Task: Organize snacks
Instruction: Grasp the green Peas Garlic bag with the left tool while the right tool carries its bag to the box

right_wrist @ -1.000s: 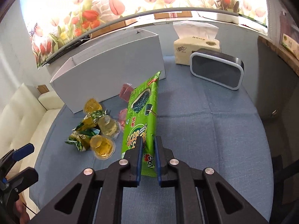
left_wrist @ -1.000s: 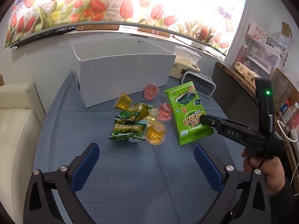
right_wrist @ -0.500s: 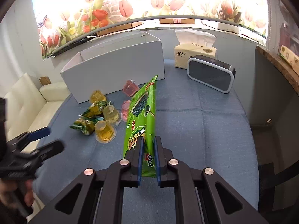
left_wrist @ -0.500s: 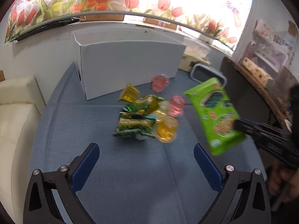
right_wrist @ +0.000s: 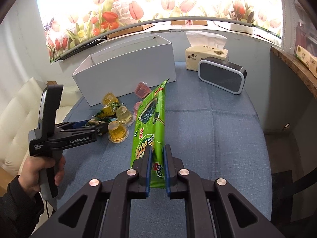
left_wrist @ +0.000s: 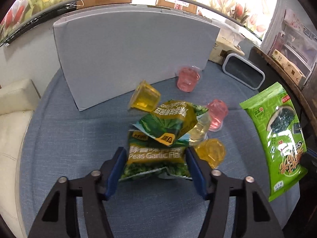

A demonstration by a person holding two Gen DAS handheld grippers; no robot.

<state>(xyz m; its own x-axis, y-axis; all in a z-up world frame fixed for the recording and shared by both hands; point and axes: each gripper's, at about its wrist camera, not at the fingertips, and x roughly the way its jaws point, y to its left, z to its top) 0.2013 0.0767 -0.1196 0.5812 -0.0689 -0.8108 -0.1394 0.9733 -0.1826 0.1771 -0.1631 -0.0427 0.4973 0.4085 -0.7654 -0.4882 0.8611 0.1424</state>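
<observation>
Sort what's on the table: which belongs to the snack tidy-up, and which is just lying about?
Job: seaweed pack, pea bags, jelly cups, white box.
Lying about: tissue box, speaker.

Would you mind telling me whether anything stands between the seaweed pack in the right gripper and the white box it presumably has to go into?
Nothing visible blocks it. The seaweed pack, clamped in the right gripper, hangs above the table; the jelly cups lie low on the cloth, and the white box is open-topped.
</observation>
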